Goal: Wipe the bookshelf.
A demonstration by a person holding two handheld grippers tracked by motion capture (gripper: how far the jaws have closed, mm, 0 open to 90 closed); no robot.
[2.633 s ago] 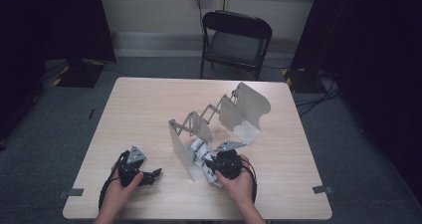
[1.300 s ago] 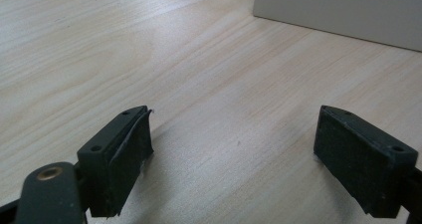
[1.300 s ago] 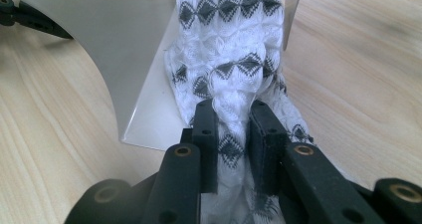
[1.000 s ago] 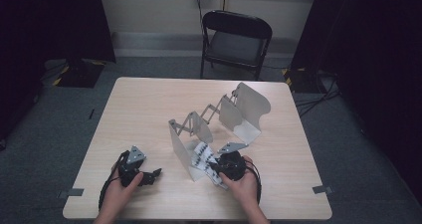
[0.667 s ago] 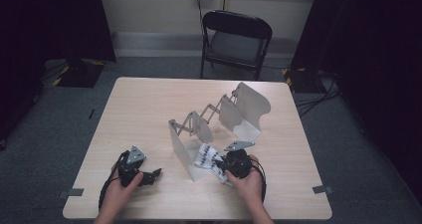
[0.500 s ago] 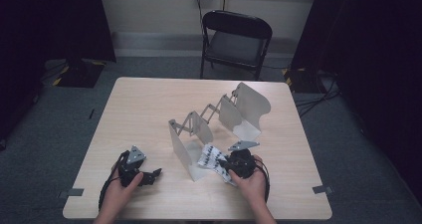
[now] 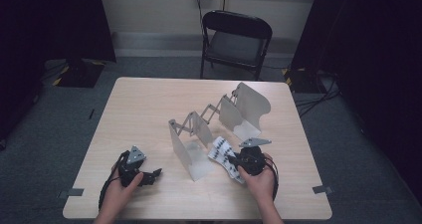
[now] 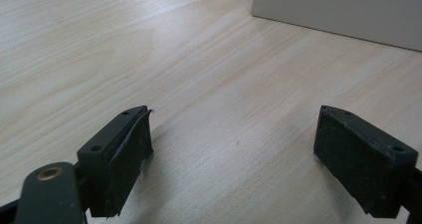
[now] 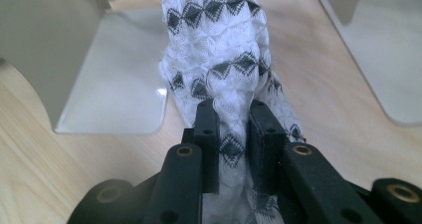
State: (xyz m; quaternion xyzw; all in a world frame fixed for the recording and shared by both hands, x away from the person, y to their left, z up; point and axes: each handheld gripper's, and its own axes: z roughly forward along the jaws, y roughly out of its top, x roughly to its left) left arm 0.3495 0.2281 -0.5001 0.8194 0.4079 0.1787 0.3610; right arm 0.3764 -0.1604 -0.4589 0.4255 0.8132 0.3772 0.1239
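A white cloth [image 9: 219, 50] with black diamond patterns is bunched between the jaws of my right gripper [image 9: 234, 117], which is shut on it. From above, the cloth [image 7: 220, 152] lies at the near right of the table, between the two end plates of a grey metal accordion rack [image 7: 214, 119], with the right gripper [image 7: 233, 160] at its right end. My left gripper [image 7: 157, 173] rests near the table's front left, open, with bare wood between its pads [image 8: 127, 149].
The metal rack stretches diagonally across the middle of the wooden table [image 7: 139, 114]; its near end plate [image 8: 343, 10] stands just beyond the left gripper. A black folding chair [image 7: 234, 37] stands behind the table. Cables lie on the floor at the right.
My right gripper has drawn the cloth to the right and slightly up, away from the rack's near plate. The left hand has stayed put.
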